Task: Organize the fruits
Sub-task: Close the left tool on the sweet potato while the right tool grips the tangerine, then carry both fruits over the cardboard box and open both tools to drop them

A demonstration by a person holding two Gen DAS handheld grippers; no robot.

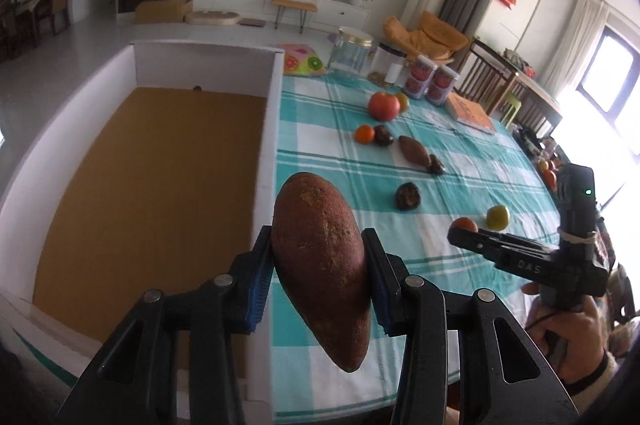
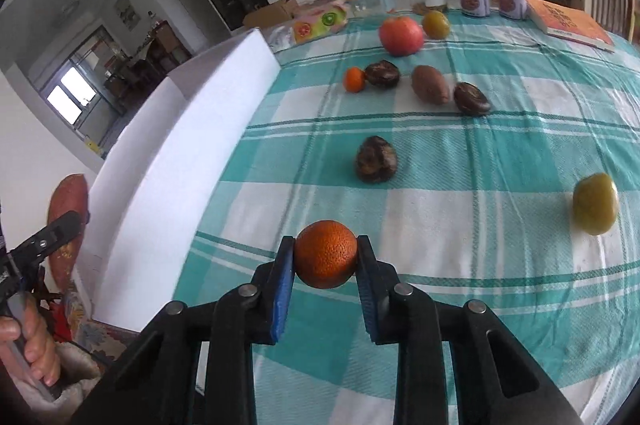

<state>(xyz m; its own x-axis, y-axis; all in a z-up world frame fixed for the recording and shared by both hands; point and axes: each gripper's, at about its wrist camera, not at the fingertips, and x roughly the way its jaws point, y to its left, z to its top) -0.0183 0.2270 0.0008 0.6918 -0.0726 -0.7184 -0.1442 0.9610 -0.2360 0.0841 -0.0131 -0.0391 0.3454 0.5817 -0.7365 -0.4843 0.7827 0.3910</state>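
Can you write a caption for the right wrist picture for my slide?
Right gripper, jaws shut on a small orange, above the checked tablecloth, beside the white box.

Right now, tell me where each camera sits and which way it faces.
Left wrist: sits behind the left claw, shut on a sweet potato; faces down across the white box and checked tablecloth; the right hand shows.
Right wrist: sits behind the right claw, shut on a small orange; faces the fruit-strewn tablecloth; the left hand shows.
Shared: box, red apple, each other's claw.
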